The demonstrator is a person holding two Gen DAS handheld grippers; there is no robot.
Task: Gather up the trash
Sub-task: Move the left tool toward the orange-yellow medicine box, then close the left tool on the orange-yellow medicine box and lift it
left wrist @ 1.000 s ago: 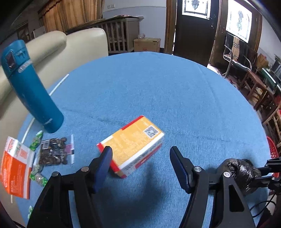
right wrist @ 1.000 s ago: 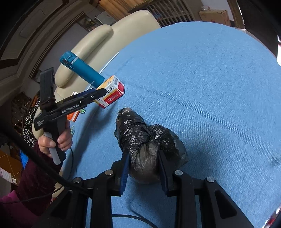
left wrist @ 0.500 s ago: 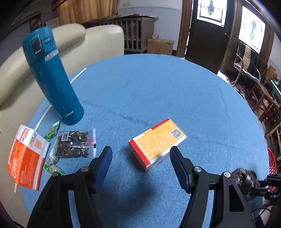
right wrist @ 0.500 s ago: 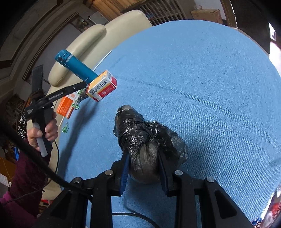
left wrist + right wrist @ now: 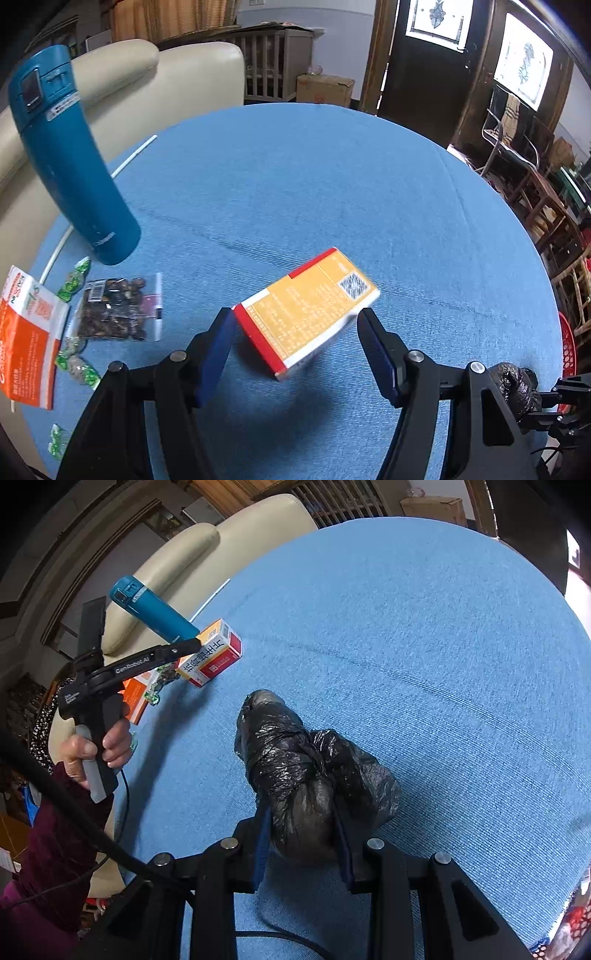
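The left gripper (image 5: 295, 326) has closed in around the orange box (image 5: 306, 314).

Counter (image 5: 332, 192): round, covered in blue ribbed cloth, matt, finely corded weave; orange and red box (image 5: 306, 314): printed cardboard with a slight sheen; black bag (image 5: 314, 771): thin crinkled plastic film, glossy, wound tight. Blue flask (image 5: 70, 162): smooth satin-finish body, plastic lid; snack packet (image 5: 118, 314): clear glossy plastic; orange pouch (image 5: 26, 339): printed, smooth; sweets (image 5: 74, 280): shiny green wrappers. Left hand-held gripper (image 5: 295, 354) and right hand-held gripper (image 5: 301, 845): matt black plastic frames, bright metal pivot pins, dark blue matt pads; sofa (image 5: 166, 81): cream leather-look upholstery, smooth, soft sheen
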